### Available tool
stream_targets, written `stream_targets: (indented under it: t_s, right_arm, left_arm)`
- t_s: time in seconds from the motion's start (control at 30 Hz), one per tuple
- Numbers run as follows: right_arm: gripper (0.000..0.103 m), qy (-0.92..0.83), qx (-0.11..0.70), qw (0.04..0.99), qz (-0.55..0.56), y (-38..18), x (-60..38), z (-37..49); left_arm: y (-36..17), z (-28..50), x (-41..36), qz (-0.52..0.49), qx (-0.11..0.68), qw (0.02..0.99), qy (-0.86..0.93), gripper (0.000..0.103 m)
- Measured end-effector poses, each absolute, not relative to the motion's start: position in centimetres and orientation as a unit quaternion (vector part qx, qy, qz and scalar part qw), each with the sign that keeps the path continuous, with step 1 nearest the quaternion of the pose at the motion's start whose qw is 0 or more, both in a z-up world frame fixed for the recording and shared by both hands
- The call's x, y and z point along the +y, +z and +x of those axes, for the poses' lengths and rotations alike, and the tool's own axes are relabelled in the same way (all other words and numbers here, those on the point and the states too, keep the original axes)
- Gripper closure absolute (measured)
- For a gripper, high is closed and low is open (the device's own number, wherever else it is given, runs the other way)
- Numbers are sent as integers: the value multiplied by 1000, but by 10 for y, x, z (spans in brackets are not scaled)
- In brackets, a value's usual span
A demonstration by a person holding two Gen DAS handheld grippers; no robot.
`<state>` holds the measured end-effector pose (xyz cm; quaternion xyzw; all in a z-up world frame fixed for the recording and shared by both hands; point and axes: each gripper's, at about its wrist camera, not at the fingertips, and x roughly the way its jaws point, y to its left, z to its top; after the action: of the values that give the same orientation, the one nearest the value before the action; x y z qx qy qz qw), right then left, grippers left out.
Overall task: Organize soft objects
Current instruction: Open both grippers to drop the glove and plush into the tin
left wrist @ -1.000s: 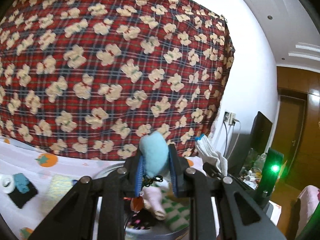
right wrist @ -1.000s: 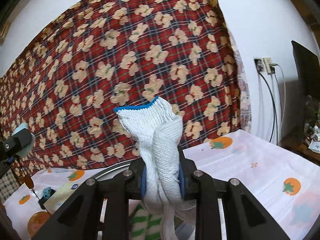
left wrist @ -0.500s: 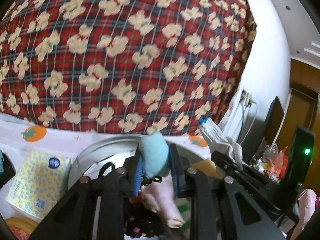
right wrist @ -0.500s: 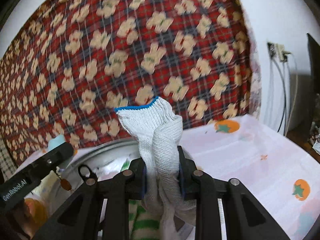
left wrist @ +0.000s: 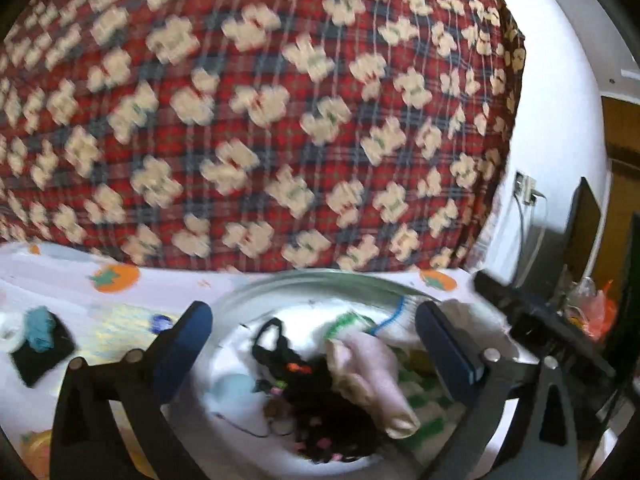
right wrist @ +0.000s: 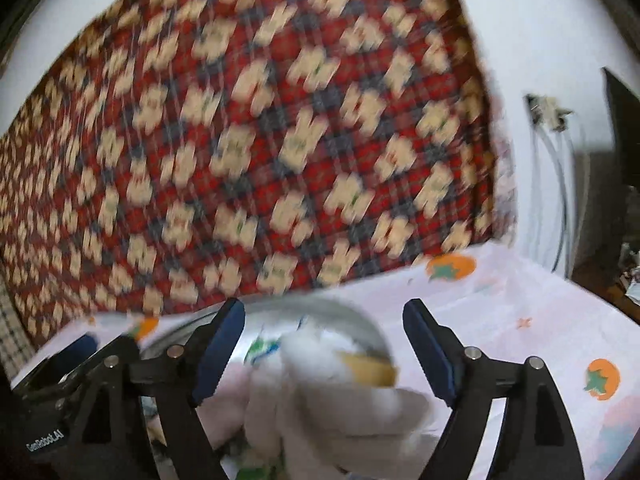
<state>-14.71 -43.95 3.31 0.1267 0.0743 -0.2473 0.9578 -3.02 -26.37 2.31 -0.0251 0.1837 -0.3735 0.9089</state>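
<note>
Both tongs (left wrist: 312,340) (right wrist: 324,344) newly spread; "GenRobot.AI" on left tongs (right wrist: 45,441).

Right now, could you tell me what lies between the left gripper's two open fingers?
In the left wrist view, a pale pink cloth and black fabric lie in the round metal basin.

Left wrist view: looks forward and slightly down between its own two fingers, close above the metal bowl (left wrist: 304,280), which fills the 6 o'clock half; the plaid blanket (left wrist: 256,112) covers the 12 o'clock half.
Right wrist view: same forward, slightly downward aim, close over the bowl (right wrist: 360,320) from its right side.
Shared: bowl, blanket, tablecloth (left wrist: 60,276) (right wrist: 540,300), wall outlet (left wrist: 527,188) (right wrist: 548,111).
Cross-sight: the right gripper (left wrist: 540,320) enters the left view at 3 o'clock; the left gripper (right wrist: 60,364) shows at 8 o'clock in the right.
Sharpness: both blurred.
</note>
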Motion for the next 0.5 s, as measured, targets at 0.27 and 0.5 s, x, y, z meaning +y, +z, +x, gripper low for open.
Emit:
stream_targets:
  t_s: [0.27,0.5]
  right_arm:
    - [19,-300,22,943,142,41,-443,-172]
    - [19,-354,-52,920,161,46,-439,-210]
  left_arm:
    - [29,-49,-224,-42,139,935,-325,0]
    - [25,-60,-210,-34,133,940,-314,0]
